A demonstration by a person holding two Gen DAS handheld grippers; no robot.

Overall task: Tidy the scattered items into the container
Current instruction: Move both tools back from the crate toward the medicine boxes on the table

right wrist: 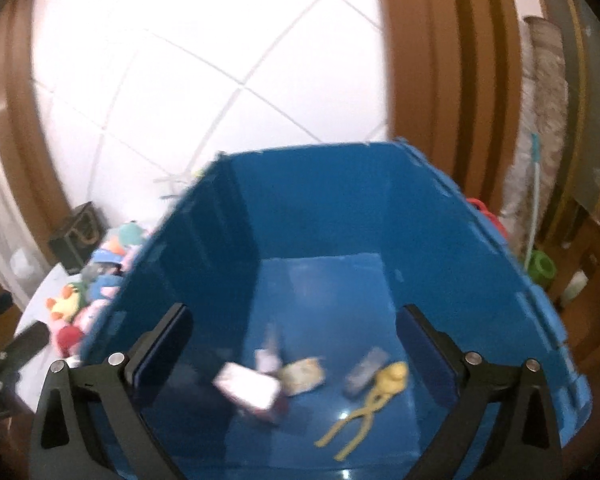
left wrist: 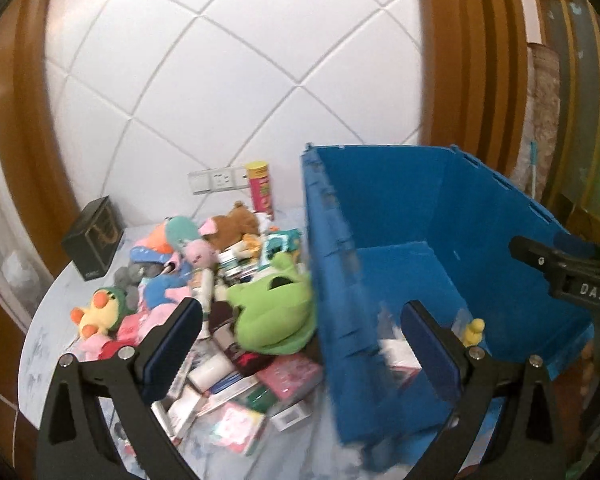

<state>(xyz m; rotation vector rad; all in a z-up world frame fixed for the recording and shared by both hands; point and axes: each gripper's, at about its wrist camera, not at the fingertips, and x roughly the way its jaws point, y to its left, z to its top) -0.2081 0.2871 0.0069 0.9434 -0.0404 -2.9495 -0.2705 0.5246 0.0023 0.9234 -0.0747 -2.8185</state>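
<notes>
A blue plastic crate (left wrist: 480, 216) stands on the round table, open at the top; it fills the right wrist view (right wrist: 320, 208). On its floor lie a pink-white box (right wrist: 248, 390), a yellowish packet (right wrist: 304, 374), a grey item (right wrist: 366, 366) and a yellow duck clip (right wrist: 380, 388). Left of the crate lies a pile of items: a green plush (left wrist: 276, 300), a yellow duck plush (left wrist: 98, 312), a brown bear plush (left wrist: 236, 222) and several small boxes (left wrist: 292, 372). My left gripper (left wrist: 302, 340) is open and empty, straddling the crate's left wall. My right gripper (right wrist: 294, 344) is open and empty above the crate's inside.
A black box (left wrist: 94, 236) stands at the table's (left wrist: 52, 320) far left. A red-yellow can (left wrist: 260, 188) stands by the white tiled wall. Wooden frames flank the wall. The right gripper shows at the left view's right edge (left wrist: 568, 272).
</notes>
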